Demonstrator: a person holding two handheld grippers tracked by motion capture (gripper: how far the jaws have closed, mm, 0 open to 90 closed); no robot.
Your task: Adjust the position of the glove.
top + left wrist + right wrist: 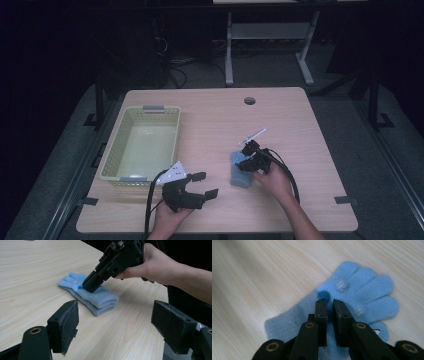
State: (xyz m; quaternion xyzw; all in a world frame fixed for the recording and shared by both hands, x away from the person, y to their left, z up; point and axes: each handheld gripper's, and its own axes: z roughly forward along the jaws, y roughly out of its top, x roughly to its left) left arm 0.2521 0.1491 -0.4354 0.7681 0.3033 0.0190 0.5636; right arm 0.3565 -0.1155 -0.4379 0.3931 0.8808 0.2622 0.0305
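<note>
No brand, label or legible writing on anything; the light blue glove [362,290] carries only small pale grip dots on its fingers. The glove lies flat on the table [280,120], right of centre toward the near edge, apparently stacked in two layers in the left gripper view. Right tool [330,302] is tipped down onto the glove, its jaws nearly pressed together and pinching a fold of the knit near the palm. Left tool [205,185] is held near the front edge, jaws spread wide with nothing between them, pointed toward the glove and well apart from it. A pale green basket [116,150] sits along the table's left edge. A thin white stick [253,135] lies just beyond the glove. Bare tabletop surrounds the glove toward the far edge and right side; a cable hole [249,100] sits near the far edge.
</note>
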